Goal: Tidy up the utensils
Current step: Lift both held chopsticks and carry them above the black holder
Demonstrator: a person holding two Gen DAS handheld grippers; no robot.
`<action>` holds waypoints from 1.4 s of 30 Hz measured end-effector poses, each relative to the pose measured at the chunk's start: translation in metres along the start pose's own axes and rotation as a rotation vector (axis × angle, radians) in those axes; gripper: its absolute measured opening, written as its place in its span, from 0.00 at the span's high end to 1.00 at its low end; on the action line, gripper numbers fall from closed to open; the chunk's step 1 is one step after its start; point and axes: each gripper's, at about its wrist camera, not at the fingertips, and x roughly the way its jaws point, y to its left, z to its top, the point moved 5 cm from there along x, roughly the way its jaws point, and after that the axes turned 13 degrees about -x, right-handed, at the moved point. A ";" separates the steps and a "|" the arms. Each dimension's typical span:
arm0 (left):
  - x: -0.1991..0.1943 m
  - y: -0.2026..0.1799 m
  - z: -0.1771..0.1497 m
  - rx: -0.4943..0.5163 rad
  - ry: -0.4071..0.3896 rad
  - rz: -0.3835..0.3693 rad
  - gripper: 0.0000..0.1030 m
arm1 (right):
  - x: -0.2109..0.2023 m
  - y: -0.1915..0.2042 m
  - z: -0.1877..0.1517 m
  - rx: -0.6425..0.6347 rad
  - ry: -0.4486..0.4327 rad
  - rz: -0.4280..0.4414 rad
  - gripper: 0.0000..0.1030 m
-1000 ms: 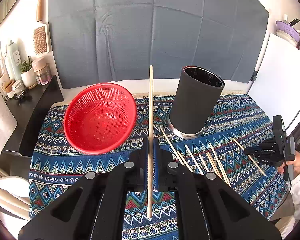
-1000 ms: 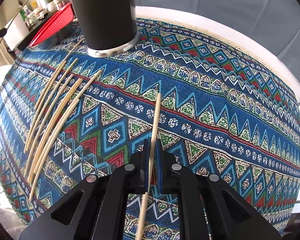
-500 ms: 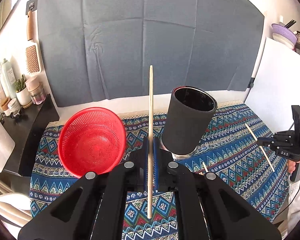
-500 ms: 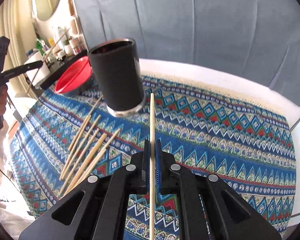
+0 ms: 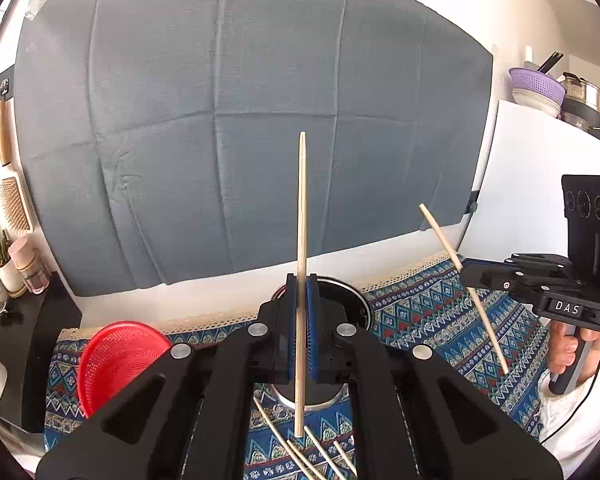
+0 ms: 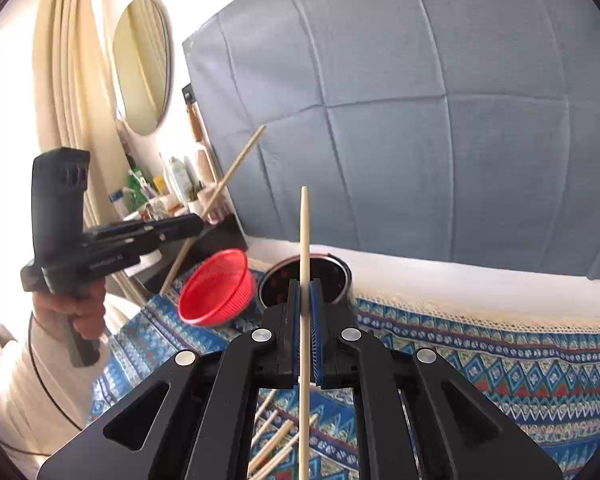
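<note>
- Left gripper (image 5: 300, 336): fingers pinching a wooden chopstick (image 5: 302, 240), upright through frame centre, tip against the grey backdrop (image 5: 220, 140).
- Right gripper (image 6: 306, 336): fingers pinching a second chopstick (image 6: 305, 248), also near vertical in its own view.
- Left view: right gripper at right edge, its chopstick tilted, above the patterned table (image 5: 440, 320).
- Black cylindrical holder (image 6: 336, 276) sits just behind the fingers, mostly hidden, open rim showing.
- Red mesh basket (image 5: 116, 360) lower left on the table, beside the holder.
- Loose chopsticks (image 6: 276, 436) lie on the table, bottom centre, below the fingers.
</note>
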 end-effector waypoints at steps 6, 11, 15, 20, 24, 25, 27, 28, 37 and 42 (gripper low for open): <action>0.024 -0.002 0.006 -0.003 -0.080 -0.043 0.95 | 0.019 -0.008 0.027 0.049 -0.148 0.030 0.95; 0.037 0.008 0.001 -0.075 -0.233 -0.097 0.95 | 0.036 -0.016 0.031 0.093 -0.326 0.005 0.95; 0.052 0.015 -0.006 -0.149 -0.331 -0.176 0.95 | 0.050 -0.026 0.025 0.147 -0.460 -0.027 0.95; 0.070 0.019 -0.019 -0.180 -0.278 -0.203 0.95 | 0.070 -0.039 0.017 0.190 -0.477 -0.052 0.95; 0.046 0.022 -0.015 -0.167 -0.330 -0.211 0.95 | 0.071 -0.049 0.011 0.240 -0.513 -0.023 0.95; 0.040 0.022 -0.014 -0.161 -0.341 -0.215 0.95 | 0.071 -0.051 0.011 0.249 -0.526 -0.002 0.95; 0.028 0.019 -0.013 -0.146 -0.357 -0.219 0.95 | 0.069 -0.050 0.012 0.252 -0.551 0.001 0.95; 0.024 0.018 -0.014 -0.139 -0.357 -0.220 0.95 | 0.069 -0.049 0.013 0.245 -0.556 0.004 0.95; 0.005 0.007 -0.016 -0.080 -0.317 -0.172 0.95 | 0.072 -0.040 0.027 0.130 -0.582 -0.129 0.95; 0.021 0.012 -0.026 -0.091 -0.230 -0.149 0.95 | 0.093 -0.035 0.020 0.103 -0.511 -0.157 0.95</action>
